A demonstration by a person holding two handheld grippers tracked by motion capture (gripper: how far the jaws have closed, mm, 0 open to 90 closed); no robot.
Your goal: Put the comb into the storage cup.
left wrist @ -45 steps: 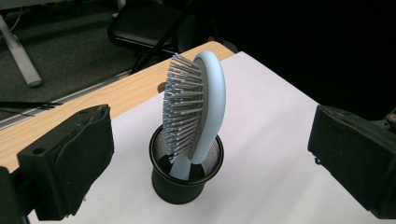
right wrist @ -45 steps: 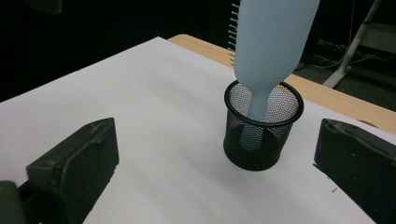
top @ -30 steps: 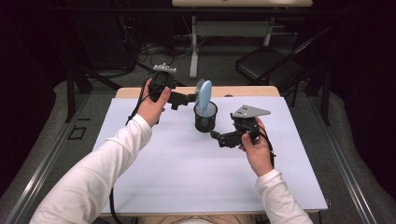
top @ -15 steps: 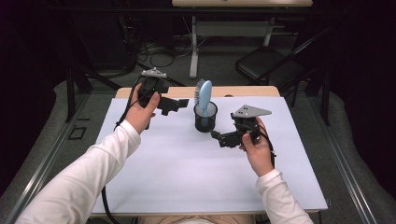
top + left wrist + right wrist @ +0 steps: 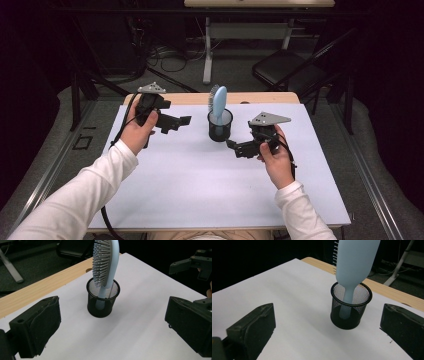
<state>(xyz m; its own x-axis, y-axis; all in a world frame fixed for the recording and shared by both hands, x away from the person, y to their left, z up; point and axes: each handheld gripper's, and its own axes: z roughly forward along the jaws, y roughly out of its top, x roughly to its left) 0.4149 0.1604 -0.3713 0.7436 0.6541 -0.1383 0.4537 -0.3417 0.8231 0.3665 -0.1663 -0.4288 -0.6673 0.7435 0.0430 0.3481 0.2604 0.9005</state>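
The pale blue plastic hairbrush (image 5: 218, 101), upright in the black mesh cup (image 5: 220, 126), stands at three o'clock from the released left hand-held gripper (image 5: 186, 120), nearer the released right hand-held gripper (image 5: 231, 145).

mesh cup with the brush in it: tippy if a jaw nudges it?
Probably tippy: the hairbrush stands handle-down, its wide head far above the rim of the small mesh cup. The wire mesh likely weighs little, so it may slide on the white table cover.
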